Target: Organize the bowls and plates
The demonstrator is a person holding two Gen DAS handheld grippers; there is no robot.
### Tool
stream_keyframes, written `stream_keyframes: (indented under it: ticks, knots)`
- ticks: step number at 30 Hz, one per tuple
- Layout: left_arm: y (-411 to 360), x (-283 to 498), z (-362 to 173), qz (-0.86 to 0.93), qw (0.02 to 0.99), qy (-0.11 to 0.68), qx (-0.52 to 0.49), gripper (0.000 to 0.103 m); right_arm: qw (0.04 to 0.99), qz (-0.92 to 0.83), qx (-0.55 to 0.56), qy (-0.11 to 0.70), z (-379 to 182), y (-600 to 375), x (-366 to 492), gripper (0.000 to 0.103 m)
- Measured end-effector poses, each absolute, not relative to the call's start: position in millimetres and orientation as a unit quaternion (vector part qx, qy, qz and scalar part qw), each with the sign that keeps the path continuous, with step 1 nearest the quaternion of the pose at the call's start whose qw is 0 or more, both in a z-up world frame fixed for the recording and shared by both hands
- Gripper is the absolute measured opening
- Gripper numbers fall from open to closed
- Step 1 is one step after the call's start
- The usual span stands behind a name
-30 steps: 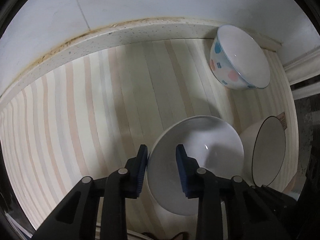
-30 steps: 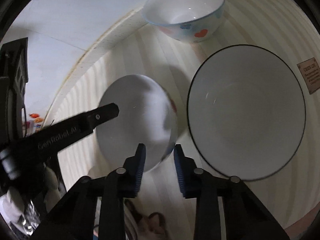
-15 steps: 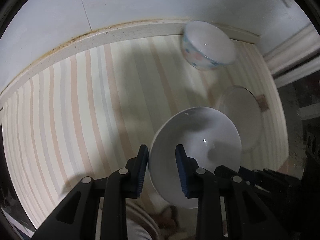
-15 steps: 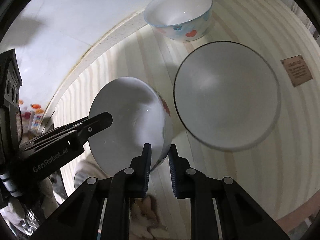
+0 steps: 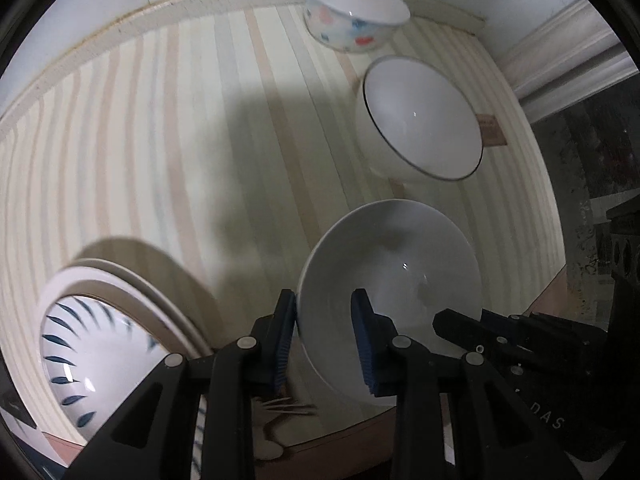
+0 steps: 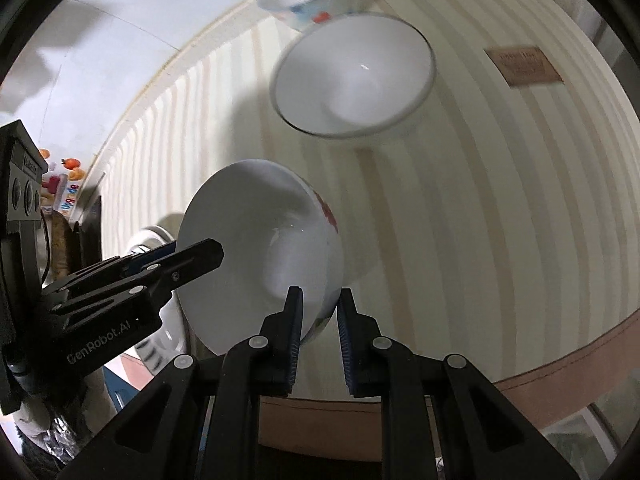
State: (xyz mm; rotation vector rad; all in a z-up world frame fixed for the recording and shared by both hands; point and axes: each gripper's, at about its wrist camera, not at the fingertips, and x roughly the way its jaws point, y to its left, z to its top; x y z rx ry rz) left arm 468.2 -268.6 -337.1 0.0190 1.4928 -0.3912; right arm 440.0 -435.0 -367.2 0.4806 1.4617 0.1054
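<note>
Left wrist view: the left tongs (image 5: 325,334) clamp the rim of a white ceramic bowl with red floral print (image 5: 394,276), held above the striped tabletop (image 5: 160,132). Right wrist view: the right tongs (image 6: 320,330) clamp the opposite rim of the same bowl (image 6: 256,240), near a black-rimmed white bowl (image 6: 352,76).

A striped cloth (image 5: 168,152) in cream and beige covers the table. On it stand a bowl with coloured spots (image 5: 352,20), a white bowl with a dark rim (image 5: 420,120) just beside it, and stacked plates (image 5: 100,328) near the front edge.
</note>
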Motion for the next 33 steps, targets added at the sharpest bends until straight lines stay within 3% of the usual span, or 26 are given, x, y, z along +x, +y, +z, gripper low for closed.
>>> stream_keyframes:
  ticks: [18,23,26,28,33]
  knots:
    - [-277,464,-345,-0.172,0.702,0.691,0.013,0.026,0.698,0.046,0.217,0.681,-402,-450,437,0.021]
    - [-253,467,-303,-0.163,0.722,0.672,-0.021,0.027,0.686,0.056,0.257,0.679,-384,-470,439,0.022]
    - [-249,485,-280,-0.163,0.739,0.652,-0.044,0.038,0.704,0.053,0.28,0.651,-355,-491,443,0.036]
    - [-257,507,-276,-0.164,0.746,0.643,-0.056,0.04,0.719,0.048,0.292,0.629,-341,-505,453,0.051]
    - [-292,558,-297,-0.178,0.735,0.651,-0.06,0.04,0.739,0.024,0.304,0.6,-342,-532,493,0.053]
